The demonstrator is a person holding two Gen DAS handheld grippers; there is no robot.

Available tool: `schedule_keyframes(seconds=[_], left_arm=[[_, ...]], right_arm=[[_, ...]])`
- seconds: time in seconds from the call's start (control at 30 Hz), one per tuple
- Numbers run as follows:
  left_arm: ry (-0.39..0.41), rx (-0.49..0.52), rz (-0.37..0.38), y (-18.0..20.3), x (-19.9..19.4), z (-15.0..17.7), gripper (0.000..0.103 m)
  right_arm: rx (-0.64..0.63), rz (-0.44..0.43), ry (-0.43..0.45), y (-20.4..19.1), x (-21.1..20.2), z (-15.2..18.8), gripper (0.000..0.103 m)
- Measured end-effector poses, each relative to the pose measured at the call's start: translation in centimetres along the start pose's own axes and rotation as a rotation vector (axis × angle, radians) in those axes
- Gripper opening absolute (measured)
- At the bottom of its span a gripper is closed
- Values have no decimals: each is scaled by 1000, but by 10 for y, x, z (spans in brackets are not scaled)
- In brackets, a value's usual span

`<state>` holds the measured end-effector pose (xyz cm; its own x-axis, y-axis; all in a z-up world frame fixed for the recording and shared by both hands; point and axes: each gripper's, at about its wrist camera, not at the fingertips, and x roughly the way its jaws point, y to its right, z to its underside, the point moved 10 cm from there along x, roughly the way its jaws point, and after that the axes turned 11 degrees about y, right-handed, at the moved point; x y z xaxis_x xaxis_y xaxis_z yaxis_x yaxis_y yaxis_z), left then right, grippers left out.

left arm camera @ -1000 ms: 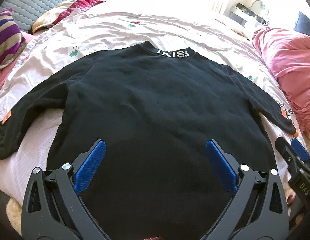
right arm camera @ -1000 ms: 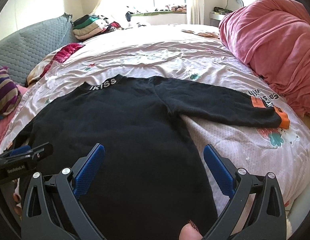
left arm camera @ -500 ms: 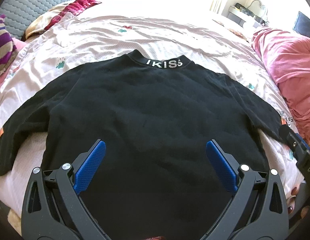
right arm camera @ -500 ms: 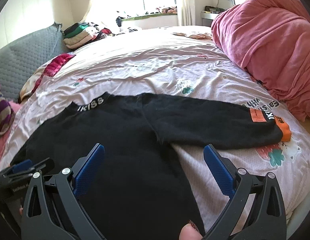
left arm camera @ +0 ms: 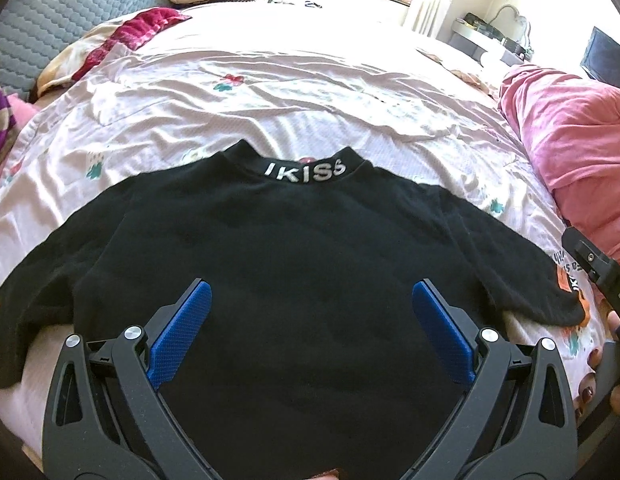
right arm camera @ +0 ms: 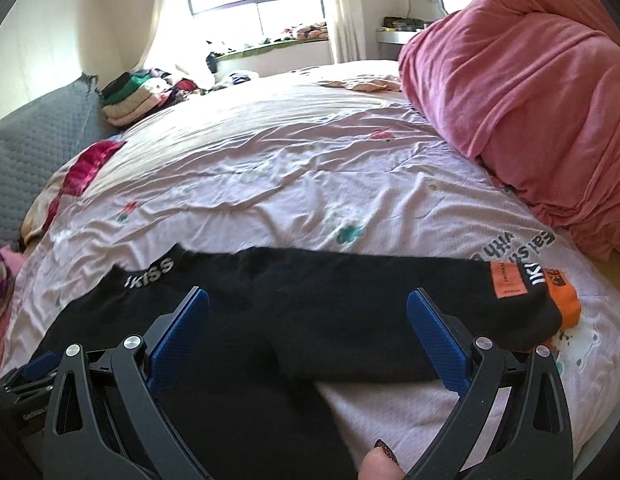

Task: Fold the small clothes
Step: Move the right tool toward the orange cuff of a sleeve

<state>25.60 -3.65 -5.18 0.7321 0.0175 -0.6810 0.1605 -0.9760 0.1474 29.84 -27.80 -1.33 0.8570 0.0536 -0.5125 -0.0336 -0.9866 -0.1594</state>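
A black long-sleeved sweater with "IKISS" on the collar lies flat on the bed, sleeves spread out. My left gripper is open and empty above the lower body of the sweater. My right gripper is open and empty above the sweater near its right armpit. The right sleeve ends in an orange cuff with an orange label. The right gripper also shows at the right edge of the left wrist view. The left gripper shows at the lower left of the right wrist view.
A pale pink quilt covers the bed. A pink rolled duvet lies on the right. Folded clothes are stacked at the far left by a grey headboard. A striped pillow lies at the left.
Both grippers have pulled back and tilted up, so the sweater sits lower and farther in both views. Both stay open. The sweater has not moved.
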Motion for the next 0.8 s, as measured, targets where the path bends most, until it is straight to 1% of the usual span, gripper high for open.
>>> schedule_keyframes(seconds=[0.23,0.37,0.43,0.57,0.7,0.73,0.8], left_arm=[[-16,13,12,13,16,-3,95],[-34,8,26,17,24,1,95],[-40,14,46,22,28,3,95],[-57,24,45,27,38,9,95],[-64,32,51,34,44,13,95],[-65,35,50,35,46,13,95],[-72,44,49,40,49,16,95]], right_arm=[[37,61,1,36,11,1,99],[74,95,-2,57,16,5,99],[87,115,-2,68,17,7,99],[118,156,-15,90,21,14,99],[171,223,-3,119,19,22,99],[191,247,-2,128,18,25,99],[245,266,-11,143,18,30,99]])
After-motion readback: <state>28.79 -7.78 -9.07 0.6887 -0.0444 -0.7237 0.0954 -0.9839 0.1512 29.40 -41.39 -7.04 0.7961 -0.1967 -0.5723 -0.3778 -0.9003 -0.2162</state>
